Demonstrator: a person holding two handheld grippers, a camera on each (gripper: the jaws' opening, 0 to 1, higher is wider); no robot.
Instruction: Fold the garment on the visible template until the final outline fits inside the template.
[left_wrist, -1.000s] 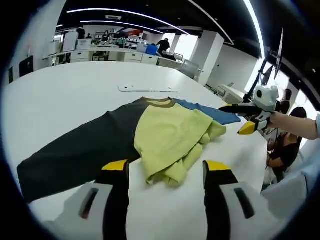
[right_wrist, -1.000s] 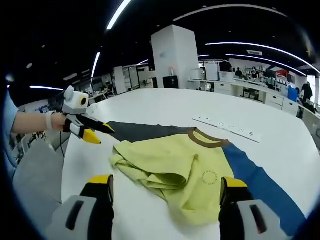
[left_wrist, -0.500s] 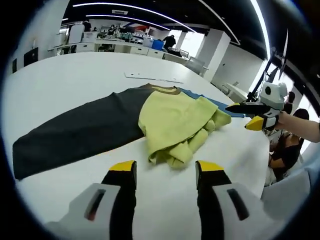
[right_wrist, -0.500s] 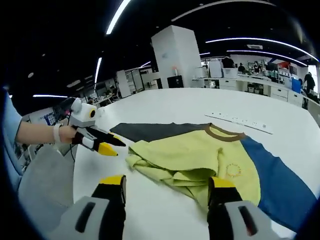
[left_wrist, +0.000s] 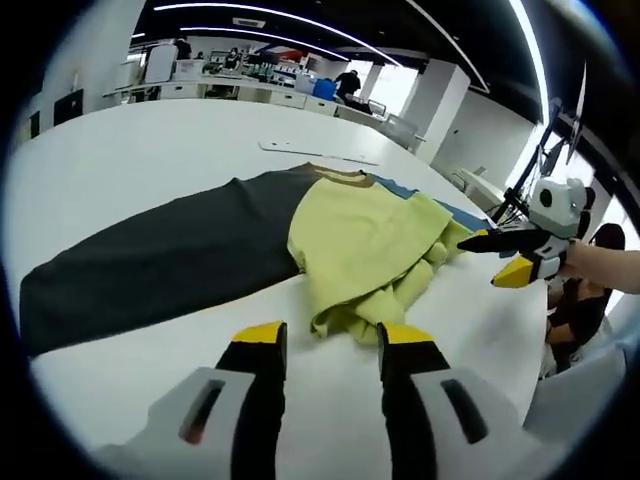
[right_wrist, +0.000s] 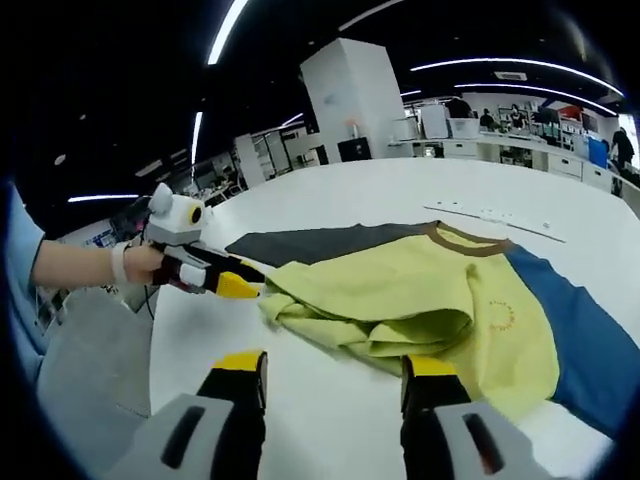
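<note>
**Garment position and jaw state**

Left gripper view: The left gripper (left_wrist: 328, 340) rises from the bottom of the view with its yellow-tipped jaws parted by a narrow gap and nothing between them. The garment (left_wrist: 360, 240), a long-sleeved shirt, lies on the white table (left_wrist: 130, 150). Its dark grey sleeve (left_wrist: 150, 265) extends to the left of the jaws. The bunched yellow-green body lies just ahead of the jaw tips, with its nearest fold close above the gap; contact cannot be confirmed. The brown collar (left_wrist: 340, 177) lies farther ahead, and a blue sleeve (left_wrist: 455, 212) shows beyond the body to the right. The right gripper enters from the right, its tips at the body's edge.

Right gripper view: The left gripper (right_wrist: 245, 284), held by a hand (right_wrist: 140, 265), enters from the left with its tip at the garment's (right_wrist: 400, 300) bunched edge. The right gripper (right_wrist: 335, 368) shows its jaws parted and empty, just short of the yellow-green folds. The blue sleeve (right_wrist: 590, 340) lies right of the jaws. A white strip (right_wrist: 485, 213) lies on the table (right_wrist: 340, 190) beyond the collar (right_wrist: 465, 243).
</note>
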